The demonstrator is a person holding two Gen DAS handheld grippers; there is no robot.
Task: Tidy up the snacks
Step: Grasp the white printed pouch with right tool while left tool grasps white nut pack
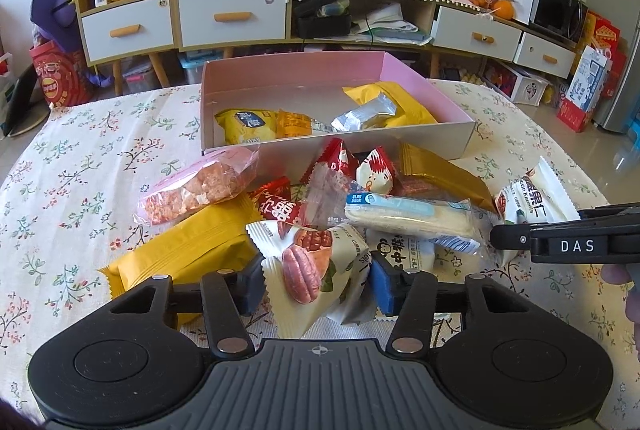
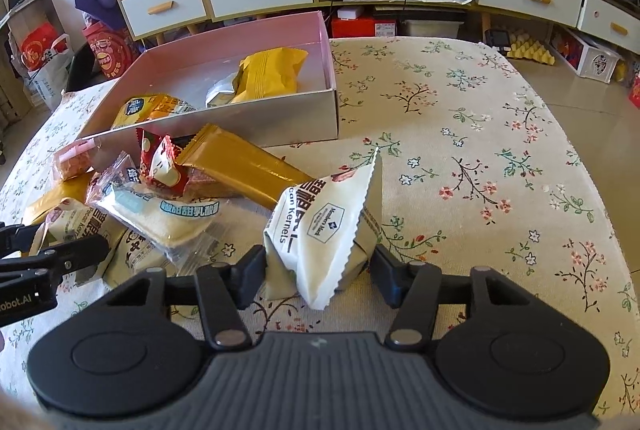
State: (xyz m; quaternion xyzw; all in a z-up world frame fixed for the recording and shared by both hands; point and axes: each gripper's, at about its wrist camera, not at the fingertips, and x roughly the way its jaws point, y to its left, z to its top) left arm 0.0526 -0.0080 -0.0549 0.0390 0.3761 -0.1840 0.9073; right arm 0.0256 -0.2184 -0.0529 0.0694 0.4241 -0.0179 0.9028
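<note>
Nearest the left wrist camera, the left claw stood with its blue pads on either side of a pecan packet at the near edge of the snack pile; the pads looked to be touching its crinkled sides, so I judged it grasped, though only lightly. The right claw likewise straddled a white pecan-kernel packet lying on the floral worktop, its left pad against the packet and its right pad just beside it; whether it had clenched I could not tell.

Both packets looked light, puffy and slick, likely to crumple or slide; taking hold across the filled middle, not the serrated seal, seemed safest. The kernels inside were probably brittle, so a gentle squeeze was called for.

Beyond lay the loose pile, and farther still the pink box, already holding several snacks.
</note>
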